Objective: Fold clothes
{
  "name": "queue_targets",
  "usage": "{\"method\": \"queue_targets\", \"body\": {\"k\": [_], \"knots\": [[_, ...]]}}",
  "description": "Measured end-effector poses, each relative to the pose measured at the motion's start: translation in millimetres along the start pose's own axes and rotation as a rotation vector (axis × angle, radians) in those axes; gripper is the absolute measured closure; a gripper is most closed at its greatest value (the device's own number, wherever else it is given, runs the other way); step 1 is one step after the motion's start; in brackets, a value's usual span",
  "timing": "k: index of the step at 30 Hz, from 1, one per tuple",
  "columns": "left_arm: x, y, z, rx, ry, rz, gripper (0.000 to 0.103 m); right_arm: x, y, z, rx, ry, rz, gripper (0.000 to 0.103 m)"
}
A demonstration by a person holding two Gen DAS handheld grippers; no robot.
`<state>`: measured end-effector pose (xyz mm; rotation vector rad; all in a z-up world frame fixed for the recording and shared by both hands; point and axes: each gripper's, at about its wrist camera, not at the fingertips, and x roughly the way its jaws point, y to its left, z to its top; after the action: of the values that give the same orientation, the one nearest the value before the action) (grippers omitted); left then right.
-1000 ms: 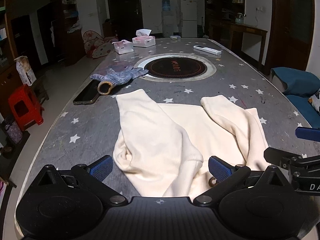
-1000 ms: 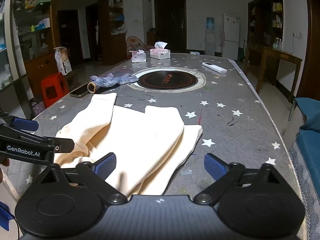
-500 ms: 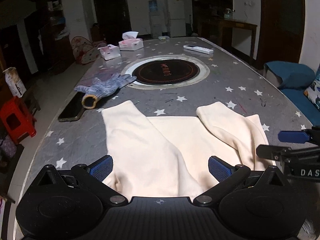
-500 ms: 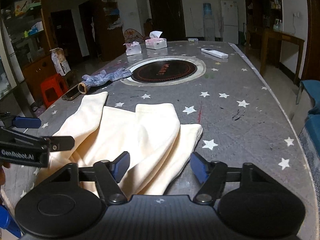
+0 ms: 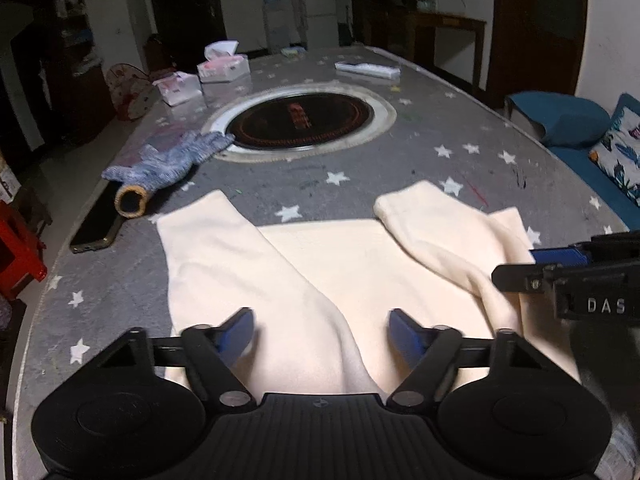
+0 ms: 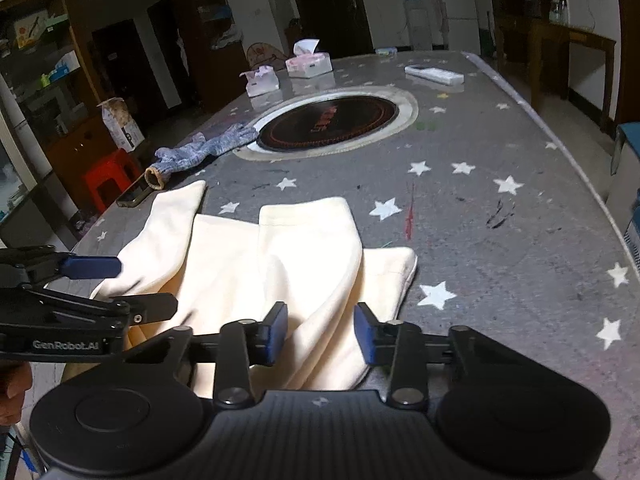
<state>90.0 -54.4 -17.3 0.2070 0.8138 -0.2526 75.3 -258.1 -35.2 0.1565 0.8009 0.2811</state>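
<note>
A cream garment [image 5: 344, 264] lies flat on the grey star-patterned table [image 5: 440, 152], both sleeves folded in over the body. My left gripper [image 5: 322, 332] hovers low over its near edge beside the left sleeve; its jaws are closing with cloth between the pads, which stand well apart. In the right wrist view the cream garment [image 6: 280, 256] runs under my right gripper [image 6: 320, 330]. Those jaws are closing too, around a raised fold at the near right edge, with narrow gaps still showing. Each gripper also appears in the other's view: the right gripper [image 5: 536, 266], the left gripper [image 6: 120, 286].
A blue knitted glove [image 5: 168, 160] and a dark phone [image 5: 96, 228] lie left of the garment. A round inset cooktop [image 5: 300, 120] sits mid-table, with tissue boxes [image 5: 224, 66] and a white remote [image 5: 366, 70] beyond. A red stool [image 6: 106, 176] stands left, a blue sofa [image 5: 568, 120] right.
Both grippers have moved forward and down onto the garment's near edge. Their jaws have narrowed, the right much more than the left, and cloth now sits between both pairs of pads.
</note>
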Motion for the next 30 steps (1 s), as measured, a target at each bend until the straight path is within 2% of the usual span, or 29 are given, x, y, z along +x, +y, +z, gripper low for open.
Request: {"method": "queue_targets", "body": {"k": [1, 3, 8, 11, 19, 30], "knots": [[1.9, 0.7, -1.0, 0.003, 0.007, -0.005, 0.042, 1.8, -0.9, -0.2, 0.004, 0.006, 0.004, 0.078], [4.7, 3.7, -3.1, 0.001, 0.021, -0.020, 0.057, 2.8, -2.0, -0.9, 0.008, 0.009, 0.006, 0.081], [3.3, 14.0, -7.9, -0.015, 0.023, -0.044, 0.083, -0.1, -4.2, -1.7, 0.017, 0.004, 0.008, 0.094], [-2.2, 21.6, -9.6, -0.036, 0.012, -0.066, 0.094, -3.4, -4.7, -2.9, 0.021, -0.007, 0.006, 0.096], [-32.9, 43.6, -18.3, -0.110, -0.061, -0.051, 0.099, -20.7, -1.2, -4.8, 0.003, -0.058, -0.014, 0.100], [-95.1, 83.3, -52.9, -0.236, -0.142, 0.039, 0.100, -52.7, 3.9, -15.4, -0.042, -0.116, -0.055, 0.100]]}}
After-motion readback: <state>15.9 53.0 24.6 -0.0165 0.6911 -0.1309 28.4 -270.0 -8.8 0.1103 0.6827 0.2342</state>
